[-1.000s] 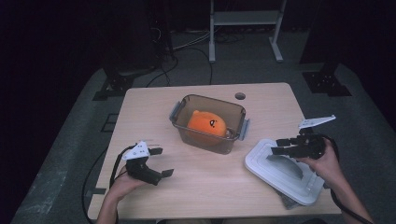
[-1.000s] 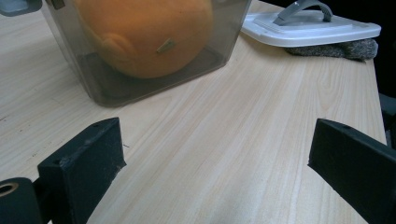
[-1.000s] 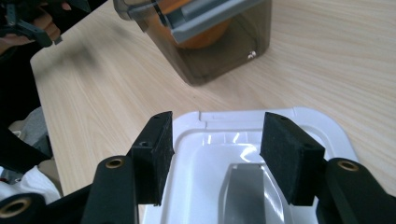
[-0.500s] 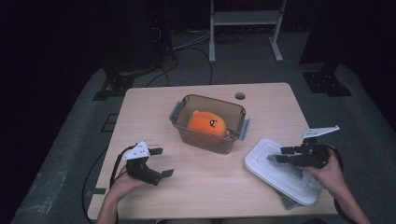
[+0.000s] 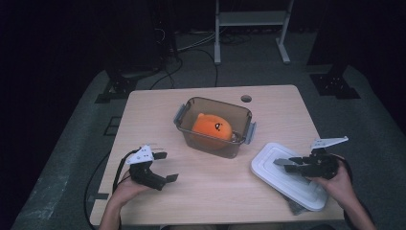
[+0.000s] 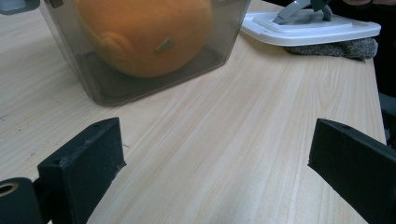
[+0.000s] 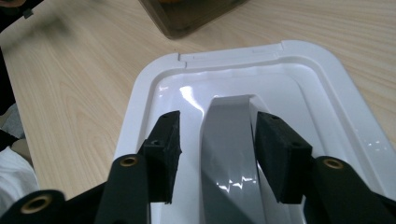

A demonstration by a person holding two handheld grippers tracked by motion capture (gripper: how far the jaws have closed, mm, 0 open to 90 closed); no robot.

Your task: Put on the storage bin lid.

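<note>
A clear brown-tinted container (image 5: 238,143) stands at the table's middle with an orange plush toy (image 5: 212,127) inside; both appear close up in the left gripper view, container (image 6: 88,79) and toy (image 6: 144,32). A white lid (image 5: 268,167) lies flat at the right front. My right gripper (image 5: 286,163) hovers low over it, open. In the right gripper view the gripper (image 7: 219,128) has one jaw on each side of the lid's grey handle (image 7: 229,154), with small gaps. My left gripper (image 5: 163,166) rests open at the left front, jaws wide apart (image 6: 217,154) over bare wood.
A grey cloth (image 5: 294,207) pokes out from under the lid's near corner, also seen as cloth (image 6: 345,46) below the lid (image 6: 308,30). The wooden table (image 5: 158,105) has a small round hole (image 5: 246,98) near its far edge. Dark floor, cables and stands surround it.
My right gripper has come down and slightly left onto the lid, its jaws now around the handle. The left gripper has stayed put.
</note>
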